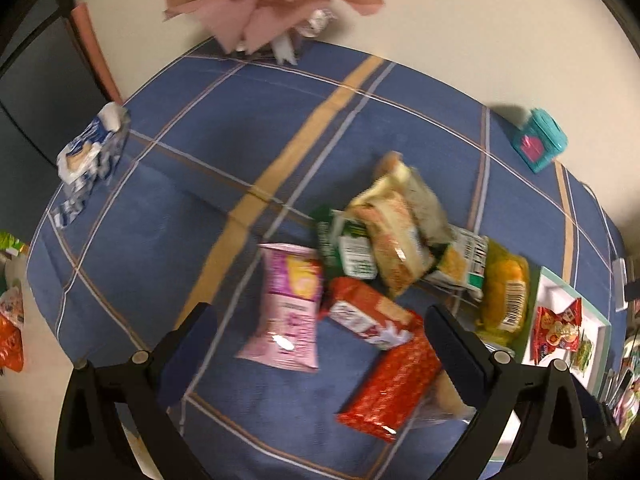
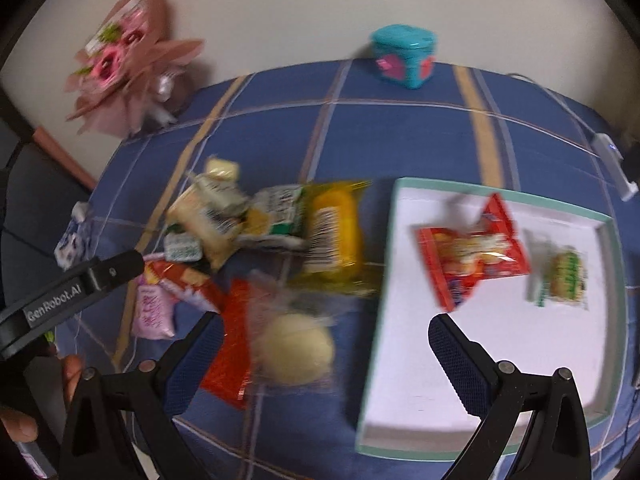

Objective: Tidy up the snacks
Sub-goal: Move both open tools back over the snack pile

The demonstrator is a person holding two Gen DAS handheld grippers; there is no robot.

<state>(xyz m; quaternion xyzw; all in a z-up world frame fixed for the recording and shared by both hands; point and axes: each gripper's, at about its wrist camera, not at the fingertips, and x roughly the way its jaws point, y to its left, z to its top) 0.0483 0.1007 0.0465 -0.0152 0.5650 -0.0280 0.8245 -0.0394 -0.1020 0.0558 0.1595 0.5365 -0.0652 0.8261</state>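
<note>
Dim warm indoor light, strong fisheye bending at dark rounded edges, motion blur smearing the heap of crinkly snack packets ahead of the tongs, glare on the glossy red wrapper, soft shadow behind the teal plastic box

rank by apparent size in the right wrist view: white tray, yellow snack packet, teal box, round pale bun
1. White rectangular tray with teal rim
2. Yellow plastic snack packet
3. Round pale bun in clear wrap, nearer the camera, so unsure against the packet
4. Teal lidded box, farthest away

Mixed snack packets heaped beside white tray holding two.
</note>
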